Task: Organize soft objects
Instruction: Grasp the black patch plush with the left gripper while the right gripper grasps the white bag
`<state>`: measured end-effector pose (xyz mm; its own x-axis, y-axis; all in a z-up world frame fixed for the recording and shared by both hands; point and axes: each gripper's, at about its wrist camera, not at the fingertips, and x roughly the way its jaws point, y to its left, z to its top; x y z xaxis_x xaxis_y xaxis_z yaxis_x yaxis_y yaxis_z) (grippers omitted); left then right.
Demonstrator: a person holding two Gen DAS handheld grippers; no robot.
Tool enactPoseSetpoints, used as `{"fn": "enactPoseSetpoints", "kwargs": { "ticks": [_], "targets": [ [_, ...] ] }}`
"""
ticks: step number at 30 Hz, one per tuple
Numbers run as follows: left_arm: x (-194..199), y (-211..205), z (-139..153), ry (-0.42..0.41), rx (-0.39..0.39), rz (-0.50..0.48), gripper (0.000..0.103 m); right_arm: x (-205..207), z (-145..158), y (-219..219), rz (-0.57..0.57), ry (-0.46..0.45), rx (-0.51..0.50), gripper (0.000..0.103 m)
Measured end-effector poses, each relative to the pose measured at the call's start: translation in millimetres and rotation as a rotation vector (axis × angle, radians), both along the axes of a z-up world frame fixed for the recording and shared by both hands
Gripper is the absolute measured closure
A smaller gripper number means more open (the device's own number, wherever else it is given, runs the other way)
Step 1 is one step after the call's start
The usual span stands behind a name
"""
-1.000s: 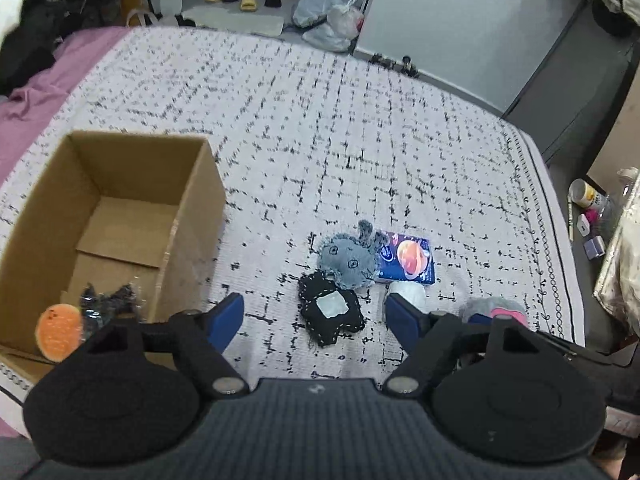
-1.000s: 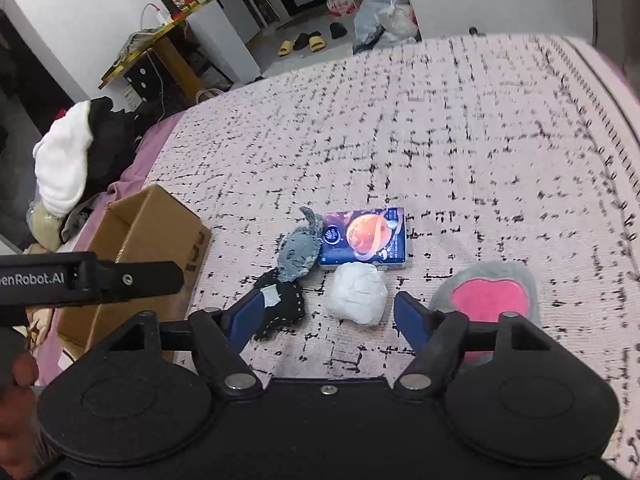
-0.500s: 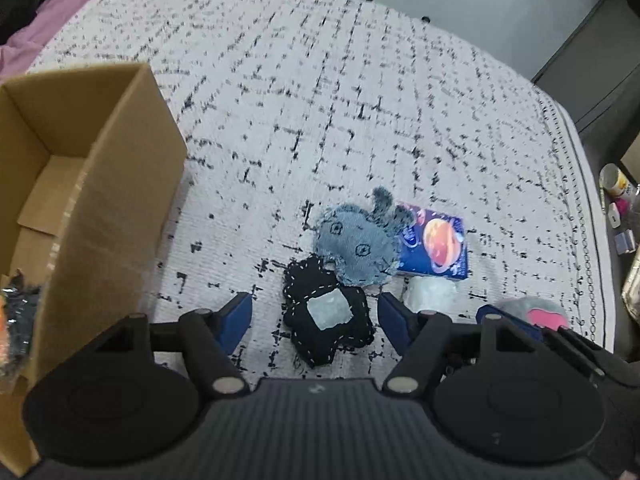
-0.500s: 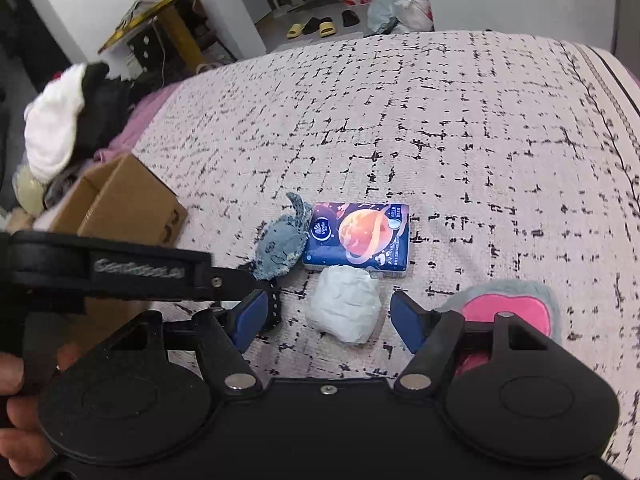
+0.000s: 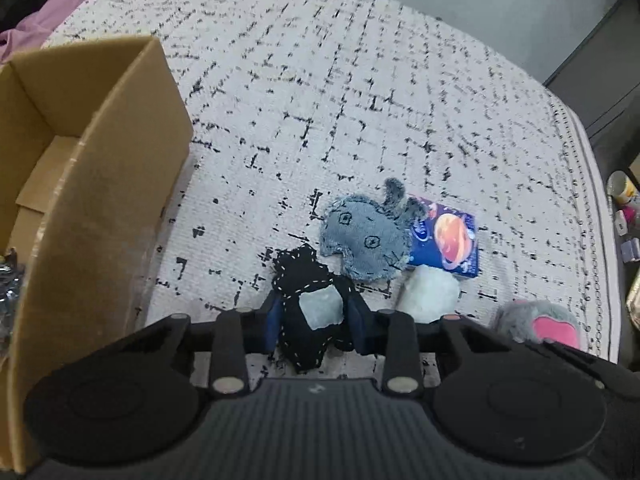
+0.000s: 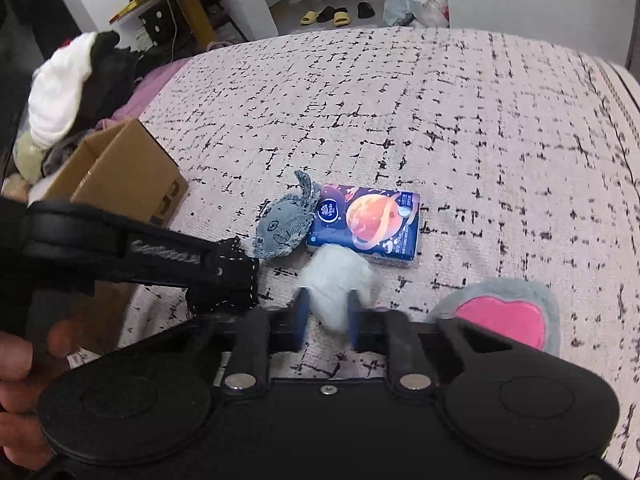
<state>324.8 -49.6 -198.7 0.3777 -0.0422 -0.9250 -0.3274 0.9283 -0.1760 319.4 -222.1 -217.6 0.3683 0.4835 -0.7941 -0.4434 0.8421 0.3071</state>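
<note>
Down on the bed with the white cover full of little black marks [image 5: 360, 92], both grippers had closed on soft toys. The left gripper [image 5: 314, 326] had its two blue fingers [image 5: 273, 322] pressed tight on the sides of a small black cloth toy with white stitches and a pale patch [image 5: 310, 308]. The right gripper [image 6: 325, 320] had its blue fingers [image 6: 301, 312] squeezed in on a soft white lumpy ball [image 6: 336, 284].

Both toys sat near the front edge of the bed. Just past the black toy lay a flat grey-blue denim toy with stitched eyes and a fuzzy tail [image 5: 366, 240], touching it. A dark blue packet with an orange planet on it [image 5: 450, 240] lay flat beside the denim toy, and the white ball touched its near edge. Off to the right side lay a fluffy grey pad with a pink heart [image 6: 504, 316].

An open brown cardboard box [image 5: 100, 184] stood by the left edge of the bed, near the black toy but apart from it. Something crinkly and dark [image 5: 8, 280] peeked out inside the box. In the right wrist view, the left gripper's black body [image 6: 132, 248] reached across over the black toy.
</note>
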Motion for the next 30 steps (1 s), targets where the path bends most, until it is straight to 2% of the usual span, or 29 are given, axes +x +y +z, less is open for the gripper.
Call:
{"fn": "enactPoseSetpoints", "kwargs": {
  "ticks": [4, 7, 9, 10, 12, 13, 14, 16, 19, 21, 22, 26, 30],
  "targets": [
    [-11.3, 1.8, 12.8, -0.031, -0.001, -0.005, 0.07, -4.1, 4.6, -4.5, 0.0, 0.008, 0.032, 0.097],
    [-20.6, 4.8, 24.0, -0.056, -0.006, 0.005, 0.07, -7.0, 6.8, -6.3, -0.006, 0.014, 0.057, 0.096],
    [-26.1, 6.2, 30.8, -0.069, -0.011, 0.013, 0.07, -7.3, 5.9, -5.5, -0.026, 0.008, 0.039, 0.088],
    [-29.1, 7.8, 34.8, -0.076, -0.013, 0.015, 0.07, -7.0, 3.6, -6.5, -0.044, 0.011, 0.035, 0.074],
    [-36.0, 10.2, 42.5, -0.088, -0.012, 0.019, 0.07, -7.8, -0.1, -6.1, -0.045, -0.001, 0.034, 0.07],
    [-39.1, 11.9, 45.8, -0.092, -0.011, 0.025, 0.07, -8.5, -0.8, -3.9, -0.045, -0.015, 0.027, 0.064],
    [-42.6, 13.9, 49.9, -0.099, -0.012, 0.03, 0.07, -9.7, -1.7, -1.0, -0.045, -0.031, 0.022, 0.051],
    [-48.7, 16.9, 57.1, -0.111, -0.007, 0.036, 0.069, -11.0, -3.9, 9.4, -0.038, -0.067, -0.003, 0.043],
    [-56.4, 22.1, 67.1, -0.122, -0.003, 0.036, 0.069, -9.8, -9.7, 24.4, -0.034, -0.075, -0.024, 0.043],
    [-60.4, 26.1, 74.7, -0.136, 0.001, 0.035, 0.069, -11.6, -14.3, 32.0, -0.013, -0.071, -0.049, 0.054],
    [-62.1, 28.5, 78.0, -0.141, 0.004, 0.036, 0.069, -13.1, -16.1, 36.3, 0.001, -0.066, -0.078, 0.072],
    [-69.1, 42.2, 92.1, -0.16, 0.008, 0.045, 0.069, -19.8, -11.0, 35.6, -0.002, -0.07, -0.089, 0.072],
    [-74.9, 55.3, 103.8, -0.177, 0.002, 0.052, 0.069, -25.4, 7.7, 29.1, -0.032, -0.067, -0.038, 0.073]
  ]
}}
